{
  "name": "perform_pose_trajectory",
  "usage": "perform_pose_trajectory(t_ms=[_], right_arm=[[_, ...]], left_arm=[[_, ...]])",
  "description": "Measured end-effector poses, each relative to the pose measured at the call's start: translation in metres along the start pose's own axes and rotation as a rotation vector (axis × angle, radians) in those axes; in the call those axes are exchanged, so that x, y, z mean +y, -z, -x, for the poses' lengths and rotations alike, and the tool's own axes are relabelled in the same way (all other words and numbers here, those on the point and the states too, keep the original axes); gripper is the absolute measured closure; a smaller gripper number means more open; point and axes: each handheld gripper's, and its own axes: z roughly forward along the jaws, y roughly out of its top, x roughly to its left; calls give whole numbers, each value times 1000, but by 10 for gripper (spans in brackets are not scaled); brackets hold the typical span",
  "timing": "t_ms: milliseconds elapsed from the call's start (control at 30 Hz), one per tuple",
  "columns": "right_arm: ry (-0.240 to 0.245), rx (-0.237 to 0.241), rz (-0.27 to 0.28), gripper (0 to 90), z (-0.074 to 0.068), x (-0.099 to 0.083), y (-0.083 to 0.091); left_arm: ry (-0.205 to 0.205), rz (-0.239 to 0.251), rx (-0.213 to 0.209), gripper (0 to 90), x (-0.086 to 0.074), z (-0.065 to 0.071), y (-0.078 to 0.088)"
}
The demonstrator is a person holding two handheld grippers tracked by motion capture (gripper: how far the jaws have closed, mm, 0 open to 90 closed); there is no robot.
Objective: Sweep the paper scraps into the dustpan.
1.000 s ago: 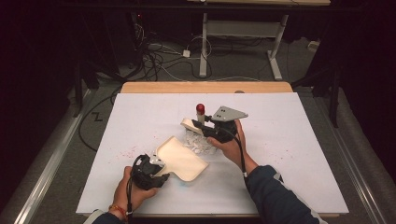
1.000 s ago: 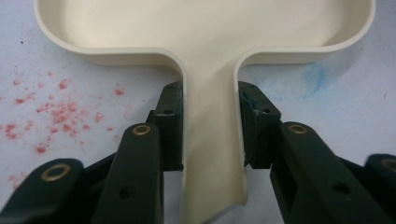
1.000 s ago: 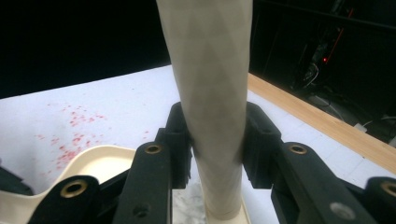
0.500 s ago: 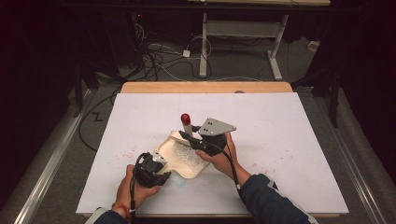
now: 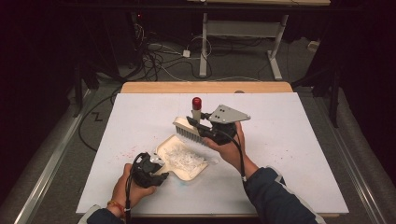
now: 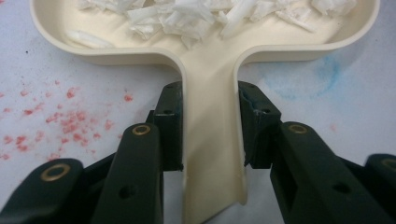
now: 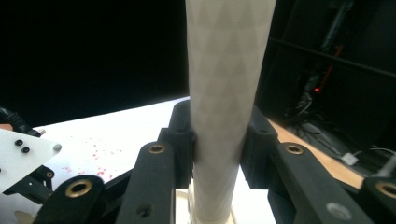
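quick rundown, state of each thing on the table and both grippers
dustpan: flat on the table, paper scraps inside
paper scraps: piled in the dustpan
brush: lifted, bristles down, beyond the dustpan
left gripper: shut on the dustpan's handle
right gripper: shut on the brush's handle
table: white cover, red specks at left

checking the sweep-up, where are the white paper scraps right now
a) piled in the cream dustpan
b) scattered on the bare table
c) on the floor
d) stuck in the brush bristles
a: the paper scraps lie inside the cream dustpan, whose handle the left gripper clamps, while the right gripper holds the brush lifted beyond it.
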Motion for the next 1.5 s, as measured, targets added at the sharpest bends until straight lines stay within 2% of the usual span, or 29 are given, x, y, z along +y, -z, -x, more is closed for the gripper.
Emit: perform_pose_trajectory(t_ms=[200,367,400,467,567,667,733,833,967,1133,1200,1267,1433,1500], right_arm=[[1,-39,-33,708,4,-1,36],[6,-94,-82,707,4,-16,68],[4,-107,-99,708,4,-23,80],[6,-113,-109,708,3,-26,86],[48,-142,-152,708,-3,-35,101],[33,-145,-174,708,-7,-43,113],[24,-128,-194,708,-13,-48,115],[1,-94,-187,707,-23,-51,107],[30,-65,-176,707,-39,-47,87],[10,-15,-140,707,-44,-39,65],[-3,26,-117,708,-45,-35,61],[10,50,-116,708,-47,-30,58],[47,28,-104,707,-45,-22,61],[40,16,-98,707,-39,-18,62]], left_arm=[[-6,-9,-3,635,-4,2,2],[1,-11,-3,635,-6,4,3],[1,-13,0,635,-6,5,4],[4,-12,2,635,-6,6,3],[8,-11,7,635,-6,6,3],[8,-12,11,635,-6,7,3],[10,-14,12,635,-6,8,3],[10,-13,11,635,-6,7,3],[9,-12,8,635,-6,7,3],[14,-6,0,635,-7,6,3],[13,-3,-3,634,-8,5,3],[15,-1,-5,635,-8,5,4],[17,0,-4,635,-9,6,4],[15,-4,-4,634,-9,6,5]])
